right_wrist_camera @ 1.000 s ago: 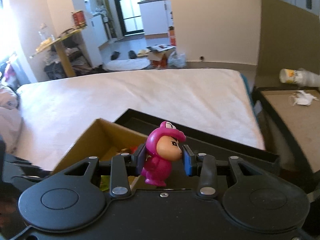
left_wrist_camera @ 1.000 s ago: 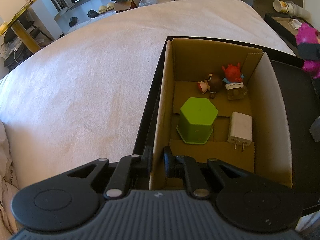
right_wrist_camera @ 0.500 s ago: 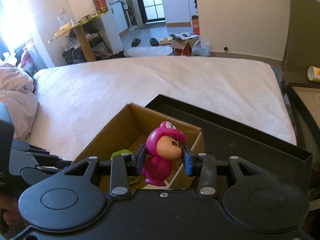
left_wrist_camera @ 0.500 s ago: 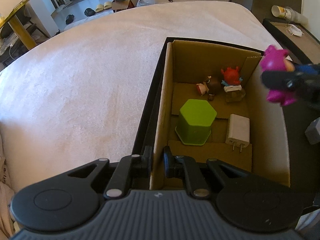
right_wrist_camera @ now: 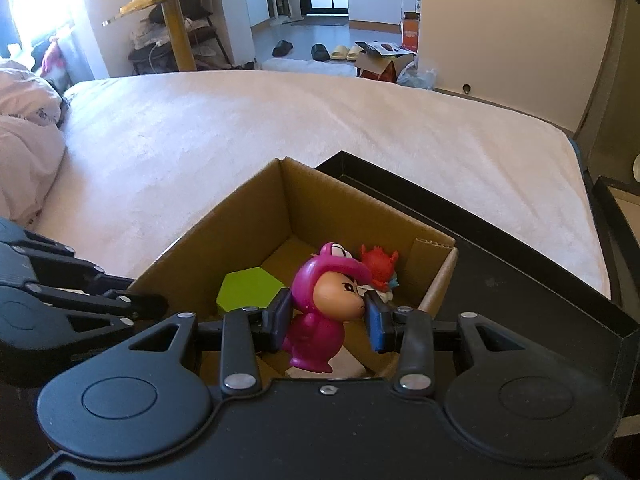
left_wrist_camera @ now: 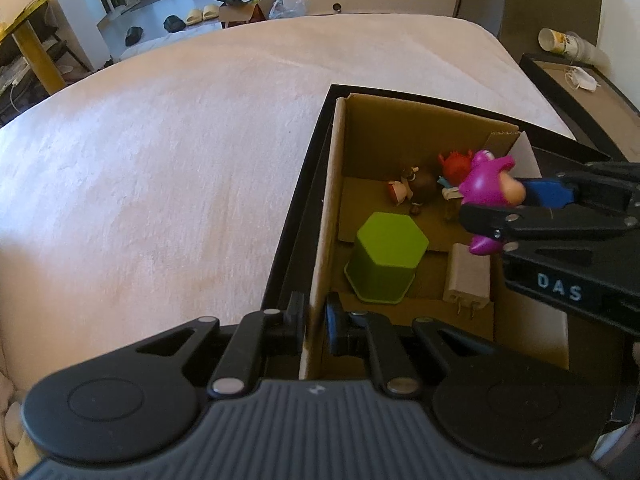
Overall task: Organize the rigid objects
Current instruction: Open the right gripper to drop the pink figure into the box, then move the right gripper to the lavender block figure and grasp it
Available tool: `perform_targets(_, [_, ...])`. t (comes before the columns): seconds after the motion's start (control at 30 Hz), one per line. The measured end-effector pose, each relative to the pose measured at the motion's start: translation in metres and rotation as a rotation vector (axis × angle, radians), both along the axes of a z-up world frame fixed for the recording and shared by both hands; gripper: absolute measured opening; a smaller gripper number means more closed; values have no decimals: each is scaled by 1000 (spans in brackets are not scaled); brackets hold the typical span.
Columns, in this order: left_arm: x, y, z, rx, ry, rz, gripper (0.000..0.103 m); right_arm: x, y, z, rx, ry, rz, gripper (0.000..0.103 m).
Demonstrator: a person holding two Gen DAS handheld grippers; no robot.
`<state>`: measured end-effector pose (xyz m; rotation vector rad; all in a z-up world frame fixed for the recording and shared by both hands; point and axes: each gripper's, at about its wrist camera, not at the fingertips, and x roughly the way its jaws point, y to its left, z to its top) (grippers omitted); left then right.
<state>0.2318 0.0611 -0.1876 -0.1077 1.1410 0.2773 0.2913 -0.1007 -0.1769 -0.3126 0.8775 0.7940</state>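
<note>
Bed: pale cover, carries the black tray.

My left gripper: fingers pinched on the near left wall of the cardboard box, which sits in the tray.

Box contents, left to right: green hexagonal cup, upside down; brown figurine, lying at the far end; white charger plug, flat beside the cup; red figurine, far right corner.

My right gripper: clamped on the pink figurine, upright, held above the box interior, over the plug.
</note>
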Motion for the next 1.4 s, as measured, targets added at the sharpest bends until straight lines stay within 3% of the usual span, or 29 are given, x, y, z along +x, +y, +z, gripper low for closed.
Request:
perform_targets(0.27, [2,-3,-1,15,4,2,10,-4,-9,7,16,-23,-9,41])
perform_targets(0.57, [2,-7,-3,35,11,-3,10,-5,-51,32,68,-53,-108,42])
perform_targets(0.8, [1,-10,-1,55,4,-14,10,-6,-69,38,49,-87,-172,42])
perform_targets(0.9, [0,-11,-2,61,5,-23,10,-10,-71,38,14,-131,-217,44])
perform_targets(1.2, [0,-13,-1,65,4,-23,10,-6,-94,28,-59,-143,-382,48])
perform_targets(1.4, [0,-13,-1,72,7,-28,10,-10,-105,20,-132,-170,-387,56])
